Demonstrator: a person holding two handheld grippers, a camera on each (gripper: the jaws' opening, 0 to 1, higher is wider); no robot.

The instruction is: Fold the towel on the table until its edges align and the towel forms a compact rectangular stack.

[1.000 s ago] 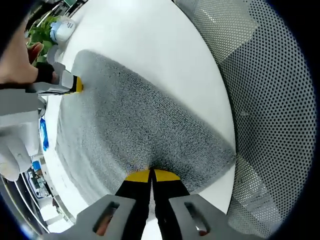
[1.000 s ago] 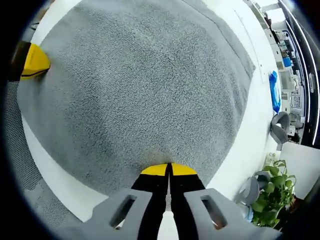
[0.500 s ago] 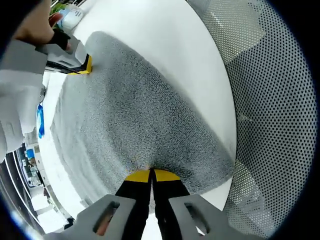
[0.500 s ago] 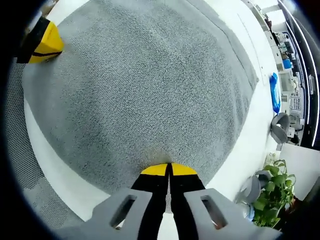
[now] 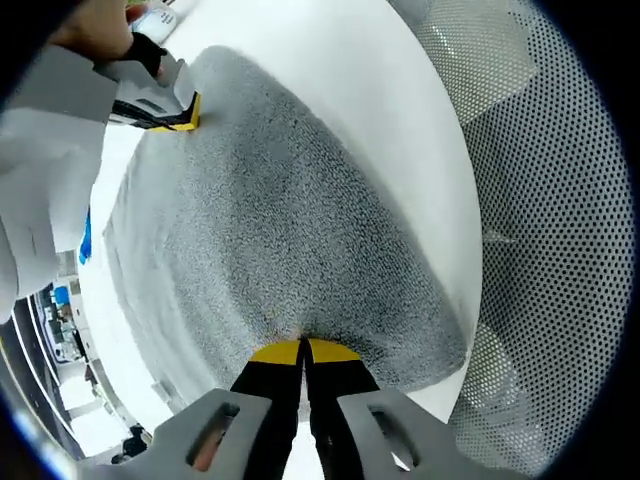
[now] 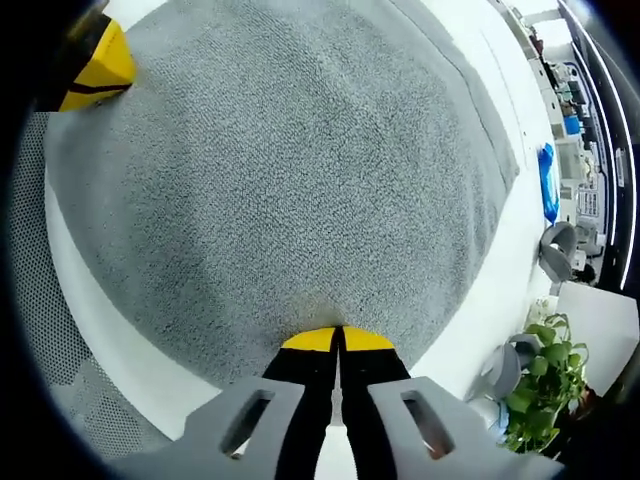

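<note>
Since the earlier frame the two gripped corners have drawn nearer together, and the gray towel (image 5: 290, 230) bulges more steeply between them. It lies on the white bench (image 5: 340, 70), its near edge lifted. The left hand-held gripper (image 5: 301, 350) is clamped tight on one corner; the right hand-held gripper (image 6: 337, 338) is pinched closed on the other corner. A perforated mesh chair (image 5: 540, 200) stands just beside the bench edge. A potted plant (image 6: 545, 390) sits well apart.
</note>
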